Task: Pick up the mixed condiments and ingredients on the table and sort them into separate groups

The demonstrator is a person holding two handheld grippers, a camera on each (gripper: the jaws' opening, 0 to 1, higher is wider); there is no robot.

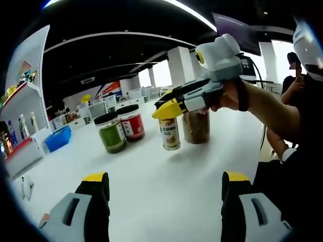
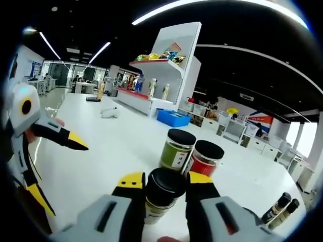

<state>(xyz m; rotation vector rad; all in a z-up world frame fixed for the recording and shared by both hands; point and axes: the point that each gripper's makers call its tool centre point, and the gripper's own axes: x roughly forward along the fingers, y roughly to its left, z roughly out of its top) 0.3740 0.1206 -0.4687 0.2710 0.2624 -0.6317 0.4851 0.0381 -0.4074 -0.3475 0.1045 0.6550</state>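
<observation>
On the white table the right gripper had its yellow-tipped jaws closed around the black lid of a small labelled spice jar, pinched from both sides. In the left gripper view that same jar stood at about 12 o'clock, under the right gripper's yellow tips, just beside a taller jar of brown spice at its 3 o'clock. The green-powder jar and the red-powder jar sat touching each other at 10 o'clock — both black-lidded. The left gripper hung over bare tabletop, jaws spread wide with nothing between them. In the right gripper view, two slim dark-capped bottles lay at 4 o'clock — well apart from the rest.
</observation>
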